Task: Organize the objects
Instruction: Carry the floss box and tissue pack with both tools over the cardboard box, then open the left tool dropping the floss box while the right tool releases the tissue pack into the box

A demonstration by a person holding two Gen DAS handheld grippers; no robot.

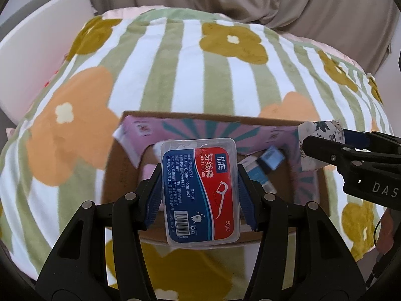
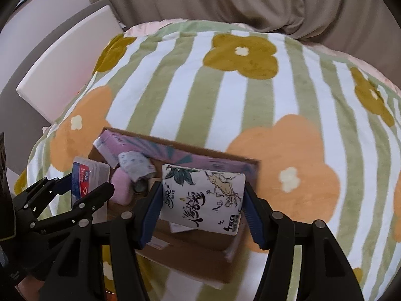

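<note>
My left gripper is shut on a clear dental floss box with a red and blue label, held above the open cardboard box. My right gripper is shut on a white tissue pack with black calligraphy, held over the same cardboard box. In the right wrist view the left gripper with the floss box is at the left. In the left wrist view the right gripper with the tissue pack is at the right. Inside the box lie a pink item, a pale blue cloth and a blue packet.
The box has a purple patterned lining and sits on a green-and-white striped blanket with orange and mustard flowers. A white board lies at the left. Grey-brown fabric is bunched at the back.
</note>
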